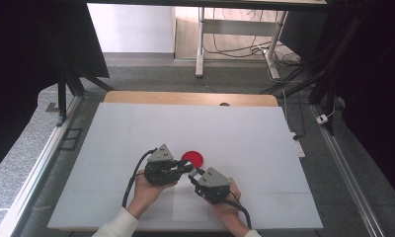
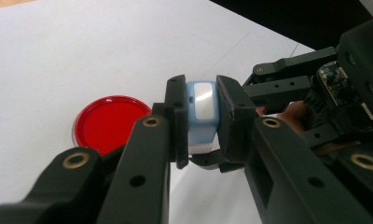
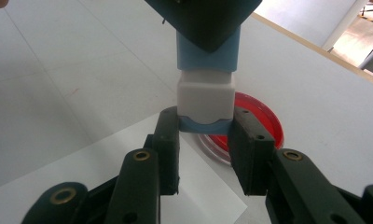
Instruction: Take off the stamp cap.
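Item 1, left gripper [image 1: 185,167]: your jaws are clamped on the blue body of the small box [image 2: 202,112], held above the table [image 1: 136,133].

Item 2, box: blue body, white cap [image 3: 206,97], between both grippers, just beside the red dish [image 1: 192,158].

Item 3, right gripper [image 3: 204,140]: jaws nearly closed at the cap's lower end; whether the pads press, you cannot tell. Seat them squarely, then pull straight along the box, keeping the left firm.
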The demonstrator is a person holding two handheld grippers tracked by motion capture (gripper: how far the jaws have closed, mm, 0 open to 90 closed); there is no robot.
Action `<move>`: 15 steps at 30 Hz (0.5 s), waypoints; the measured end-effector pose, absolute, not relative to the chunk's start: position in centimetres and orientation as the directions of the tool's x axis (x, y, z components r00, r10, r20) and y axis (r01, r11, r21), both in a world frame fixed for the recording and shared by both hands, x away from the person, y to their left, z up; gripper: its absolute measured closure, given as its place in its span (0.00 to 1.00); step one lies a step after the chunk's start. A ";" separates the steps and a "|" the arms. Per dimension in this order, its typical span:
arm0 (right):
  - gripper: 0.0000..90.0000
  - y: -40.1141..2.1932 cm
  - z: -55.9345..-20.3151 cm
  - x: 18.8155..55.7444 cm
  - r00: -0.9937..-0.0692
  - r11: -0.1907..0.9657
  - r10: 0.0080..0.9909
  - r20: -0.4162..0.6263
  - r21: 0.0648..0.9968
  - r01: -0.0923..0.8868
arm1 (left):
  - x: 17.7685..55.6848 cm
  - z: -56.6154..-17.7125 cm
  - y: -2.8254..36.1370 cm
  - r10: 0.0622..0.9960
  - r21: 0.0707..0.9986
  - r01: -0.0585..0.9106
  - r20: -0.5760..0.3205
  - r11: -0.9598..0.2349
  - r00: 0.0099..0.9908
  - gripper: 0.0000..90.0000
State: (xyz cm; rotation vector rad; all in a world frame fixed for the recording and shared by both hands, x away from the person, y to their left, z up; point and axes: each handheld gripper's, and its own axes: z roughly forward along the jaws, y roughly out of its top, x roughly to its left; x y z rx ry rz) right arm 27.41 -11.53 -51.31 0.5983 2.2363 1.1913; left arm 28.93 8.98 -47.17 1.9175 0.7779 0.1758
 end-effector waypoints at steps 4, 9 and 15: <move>0.72 -11.5 -51.4 27.4 -0.762 0.510 0.600 -0.243 0.851 0.130 | 28.9 -47.2 9.0 0.587 0.855 0.439 -0.211 -0.276 0.781 0.84; 0.72 -11.5 -51.4 27.3 -0.762 0.514 0.598 -0.248 0.848 0.128 | 28.9 -47.2 9.0 0.588 0.855 0.439 -0.211 -0.277 0.781 0.84; 0.72 -11.5 -51.3 27.3 -0.762 0.531 0.590 -0.267 0.839 0.117 | 28.9 -47.2 8.9 0.587 0.854 0.438 -0.208 -0.281 0.783 0.84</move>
